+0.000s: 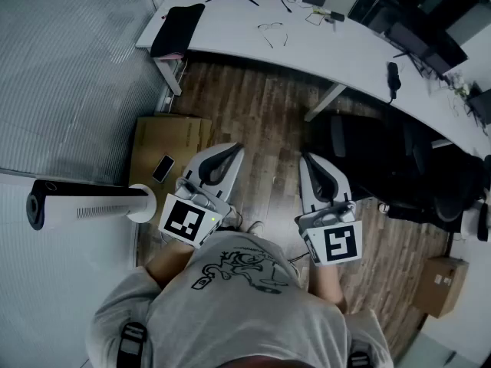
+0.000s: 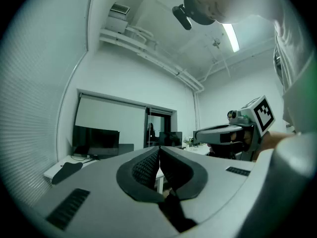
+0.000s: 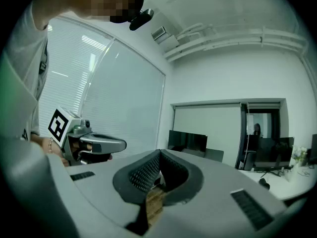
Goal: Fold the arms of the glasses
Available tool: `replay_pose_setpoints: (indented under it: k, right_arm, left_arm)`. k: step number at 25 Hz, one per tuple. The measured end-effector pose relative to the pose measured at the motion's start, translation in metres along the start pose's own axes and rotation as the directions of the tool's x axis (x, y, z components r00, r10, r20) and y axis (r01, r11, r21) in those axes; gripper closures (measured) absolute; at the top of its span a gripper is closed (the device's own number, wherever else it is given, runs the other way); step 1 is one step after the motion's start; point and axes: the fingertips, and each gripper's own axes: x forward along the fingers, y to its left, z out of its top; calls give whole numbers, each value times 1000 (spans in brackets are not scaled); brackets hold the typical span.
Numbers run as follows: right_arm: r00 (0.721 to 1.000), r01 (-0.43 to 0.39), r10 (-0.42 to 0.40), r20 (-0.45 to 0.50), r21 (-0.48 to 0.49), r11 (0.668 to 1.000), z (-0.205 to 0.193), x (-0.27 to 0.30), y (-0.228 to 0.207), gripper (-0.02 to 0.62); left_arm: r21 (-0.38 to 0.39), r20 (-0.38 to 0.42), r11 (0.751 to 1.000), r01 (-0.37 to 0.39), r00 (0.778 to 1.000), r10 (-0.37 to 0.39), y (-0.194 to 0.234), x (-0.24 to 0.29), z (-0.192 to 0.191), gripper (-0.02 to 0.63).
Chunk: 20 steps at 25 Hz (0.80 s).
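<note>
A pair of thin-framed glasses (image 1: 272,33) lies on the white desk (image 1: 345,52) at the far side of the room, arms spread, well away from both grippers. My left gripper (image 1: 230,150) and right gripper (image 1: 309,159) are held side by side close to my body, over the wooden floor. Both point level toward the desk. In the left gripper view the left gripper (image 2: 159,157) is shut with nothing between its pads, and the right gripper (image 2: 233,133) shows beside it. The right gripper view shows the right gripper (image 3: 159,163) shut and empty, and the left gripper (image 3: 94,144) at its left.
A black pouch (image 1: 176,29) lies on the desk's left end, and cables and small items lie further right. A cardboard box (image 1: 165,148) with a phone (image 1: 163,168) on it sits on the floor left. A white tower fan (image 1: 84,203) and a black office chair (image 1: 383,167) flank me.
</note>
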Motion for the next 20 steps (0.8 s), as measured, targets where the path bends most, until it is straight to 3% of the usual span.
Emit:
replay_pose_setpoints:
  k: [6, 10, 20]
  right_arm:
    - [1000, 1, -1, 17, -2, 1000, 4, 12, 31, 588]
    - [1000, -7, 7, 3, 0, 1000, 3, 19, 51, 588]
    - [1000, -8, 9, -20, 18, 1000, -5, 47, 51, 588]
  left_arm:
    - [-10, -11, 1000, -6, 1000, 6, 20, -26, -7, 584]
    - [-19, 25, 1000, -8, 1000, 9, 31, -39, -4, 584]
    - [-41, -38, 999, -23, 999, 21, 57, -39, -22, 585]
